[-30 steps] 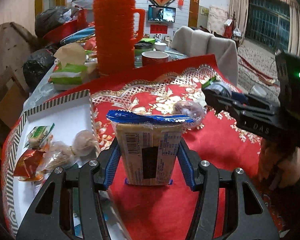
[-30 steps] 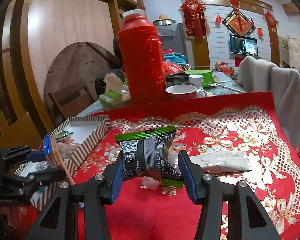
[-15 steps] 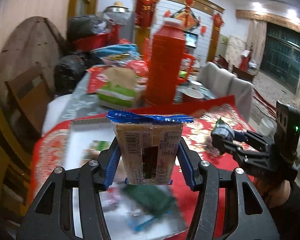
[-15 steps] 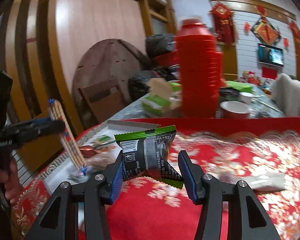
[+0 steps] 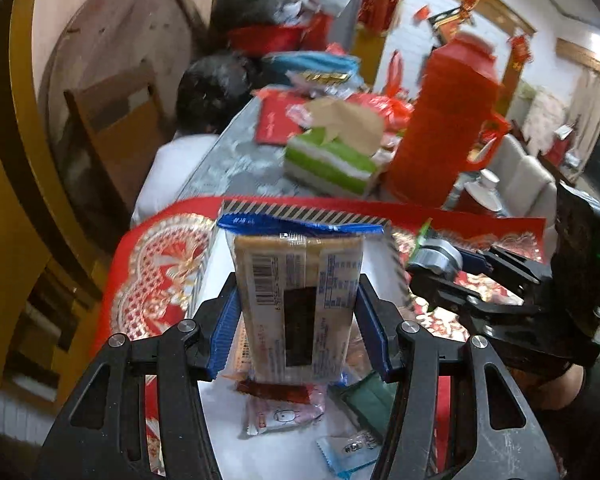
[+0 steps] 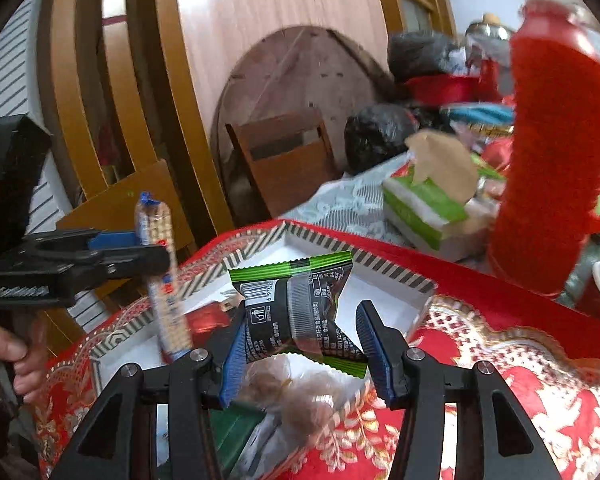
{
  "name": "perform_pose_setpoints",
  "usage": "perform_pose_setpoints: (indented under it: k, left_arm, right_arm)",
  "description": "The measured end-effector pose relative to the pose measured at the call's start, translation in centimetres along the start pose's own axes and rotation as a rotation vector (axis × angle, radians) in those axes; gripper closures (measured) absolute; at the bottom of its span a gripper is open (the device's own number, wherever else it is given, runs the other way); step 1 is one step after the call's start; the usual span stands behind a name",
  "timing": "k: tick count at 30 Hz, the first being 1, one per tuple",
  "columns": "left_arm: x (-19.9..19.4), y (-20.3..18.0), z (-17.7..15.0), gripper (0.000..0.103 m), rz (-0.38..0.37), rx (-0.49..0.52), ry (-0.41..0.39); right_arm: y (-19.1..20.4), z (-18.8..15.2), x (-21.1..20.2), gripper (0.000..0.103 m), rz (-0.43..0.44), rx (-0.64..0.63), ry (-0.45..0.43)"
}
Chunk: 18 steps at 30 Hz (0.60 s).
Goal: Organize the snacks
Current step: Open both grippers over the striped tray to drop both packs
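Now both grippers hang over the white box (image 6: 380, 292) with the striped rim, where a second ago they were out over the red cloth (image 6: 500, 360) with the box off to the side. The left gripper (image 5: 298, 328) has its fingers clamped on a tan wafer pack (image 5: 296, 292) with a blue crimped top, held upright above the box floor. The right gripper (image 6: 304, 344) has its fingers closed on a crumpled black-and-green packet (image 6: 296, 308), also above the box. Neither grip has altered over that second; only the place has.

That puts both snacks at the drop point, so the carry looks about finished and the release into the box is likely what comes next.

Room is tight. The box already holds loose snacks: a pink-and-white sachet (image 5: 284, 416), a red wrapper (image 5: 276, 390) and a clear-wrapped round sweet (image 6: 268, 376) lie right under the held packs. The two grippers are near each other, the right one showing just beside the left in the left wrist view. The striped far rim stands just beyond the wafer pack. Past it a tissue box (image 5: 332, 160) and a tall red flask (image 5: 444, 128) crowd the table (image 5: 236, 160), so free space lies mainly toward the near edge.
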<state>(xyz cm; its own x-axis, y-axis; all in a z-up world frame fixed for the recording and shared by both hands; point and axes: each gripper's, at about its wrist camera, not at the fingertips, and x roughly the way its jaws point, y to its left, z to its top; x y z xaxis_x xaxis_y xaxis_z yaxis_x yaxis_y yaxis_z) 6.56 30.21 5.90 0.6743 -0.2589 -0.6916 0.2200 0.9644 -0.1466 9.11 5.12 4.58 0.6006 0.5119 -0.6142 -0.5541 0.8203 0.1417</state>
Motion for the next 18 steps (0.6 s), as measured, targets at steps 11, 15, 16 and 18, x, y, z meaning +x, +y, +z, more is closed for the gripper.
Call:
perform_pose_setpoints:
  k: [11,15,16,18]
  left_arm:
    - [2.7,-0.3,1.8,0.039,0.061,-0.049,0.205]
    - [1.8,0.6,2.4,0.032,0.106,-0.121,0.221]
    - [1.6,0.7,2.3,0.032,0.091,-0.151,0.230]
    - [1.4,0.2,2.0,0.032,0.051,-0.182,0.243]
  right_arm:
    - [-1.5,3.0,3.5,0.048,0.063,0.161,0.168]
    - [-3.1,3.3,0.8,0.047,0.069,0.250,0.185]
    - [-3.6,2.9,-0.3,0.047,0.067,0.280,0.185]
    - [-4.4,1.1,-2.7,0.047,0.046,0.343,0.194]
